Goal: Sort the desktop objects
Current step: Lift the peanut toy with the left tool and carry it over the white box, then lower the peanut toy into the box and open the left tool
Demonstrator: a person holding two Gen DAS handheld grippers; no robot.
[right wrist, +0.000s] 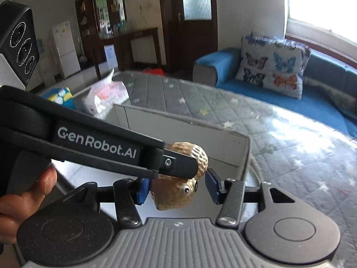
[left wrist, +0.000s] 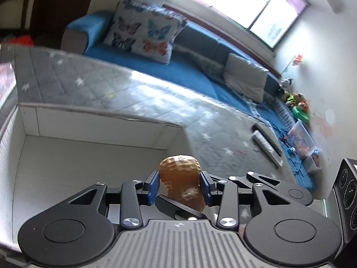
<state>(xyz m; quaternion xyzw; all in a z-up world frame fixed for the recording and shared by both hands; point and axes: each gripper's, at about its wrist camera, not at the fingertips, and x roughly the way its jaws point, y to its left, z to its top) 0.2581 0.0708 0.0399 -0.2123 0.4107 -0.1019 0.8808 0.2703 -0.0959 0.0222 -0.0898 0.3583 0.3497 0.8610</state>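
Peanut toy [left wrist: 179,178] tan-brown w/ dimpled net texture, black-and-white eye on lower half [right wrist: 176,192]. Left gripper [left wrist: 179,186] black linkage, blue pads, grey ribbed base; right gripper [right wrist: 176,188] same colours, blue pads, grey ribbed body. Storage box [left wrist: 67,156] white inside, pale grey rim. Table cover [left wrist: 156,102] grey quilted w/ small white stars, one yellowish. Sofa [left wrist: 189,71] bright blue seat, grey arm and back. Butterfly cushion [left wrist: 142,31] white w/ blue, dark purple, orange butterflies. Plain cushion [left wrist: 245,78] light grey. Fridge [right wrist: 65,49] white. Cabinet [right wrist: 100,11] dark brown wood. Plastic bag [right wrist: 104,98] white w/ red print
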